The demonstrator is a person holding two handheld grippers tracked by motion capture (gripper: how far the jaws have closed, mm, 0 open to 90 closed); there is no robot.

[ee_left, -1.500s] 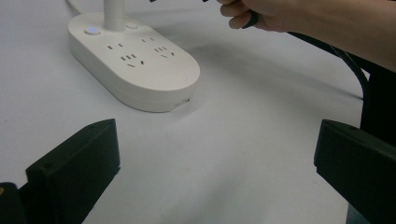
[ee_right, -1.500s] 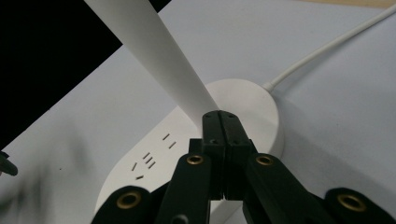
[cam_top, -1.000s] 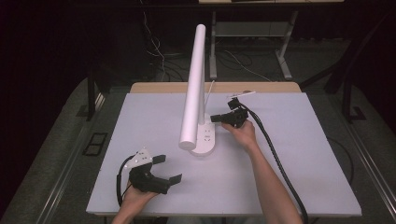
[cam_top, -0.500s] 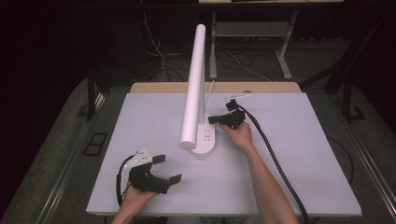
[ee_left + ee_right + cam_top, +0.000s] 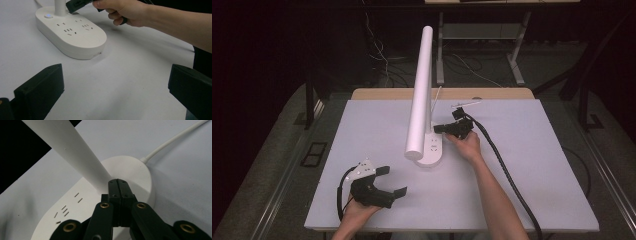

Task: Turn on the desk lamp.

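Nearest you, your left gripper (image 5: 384, 184) rests low on the white table (image 5: 532, 200) with its jaws spread wide and nothing between them, well apart from the action. Further out, the lamp base (image 5: 75, 35), a white oval with sockets and a lit button (image 5: 48, 16), sits mid-table. Your right gripper (image 5: 117, 185) has its jaws pressed together, empty, tips right at the foot of the lamp's post (image 5: 72, 155). Careful here: shove sideways and that tall, top-heavy lamp tube (image 5: 421, 90) could tip or skid the base. At the back, the white cord (image 5: 172, 138) trails away; drag the base and it may snag.
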